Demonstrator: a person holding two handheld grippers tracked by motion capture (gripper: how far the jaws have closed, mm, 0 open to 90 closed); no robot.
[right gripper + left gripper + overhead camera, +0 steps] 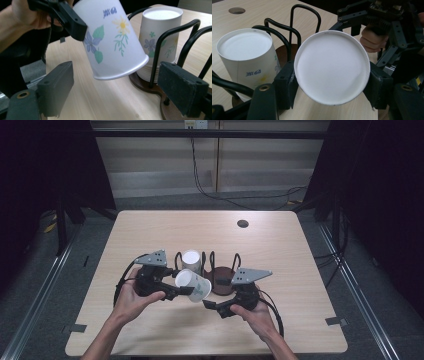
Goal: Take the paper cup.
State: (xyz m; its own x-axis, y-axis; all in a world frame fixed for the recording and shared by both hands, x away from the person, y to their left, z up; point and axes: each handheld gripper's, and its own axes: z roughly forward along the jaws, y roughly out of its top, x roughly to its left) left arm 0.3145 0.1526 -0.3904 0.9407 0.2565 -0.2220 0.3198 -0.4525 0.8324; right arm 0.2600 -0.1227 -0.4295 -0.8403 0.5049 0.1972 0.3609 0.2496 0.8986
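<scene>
Left gripper (pixel 332 87) clamps a tilted paper cup (pixel 332 67); right gripper (pixel 122 90) gapes, holding nothing.
The right gripper view reveals the cup's flower print; the left gripper view shows its white base.

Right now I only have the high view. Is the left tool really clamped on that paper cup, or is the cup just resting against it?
Observer: Clamped. In the left gripper view the left tool presses the held cup from both sides, and the cup's closed base faces the camera.
Operator: Is my right tool touching it?
Observer: No. In the right gripper view the right tool is open, with a gap between each jaw and the cup's rim.
Operator: And the other cup?
Observer: The second cup stands upside down in the rack, with more rims stacked under it.
</scene>
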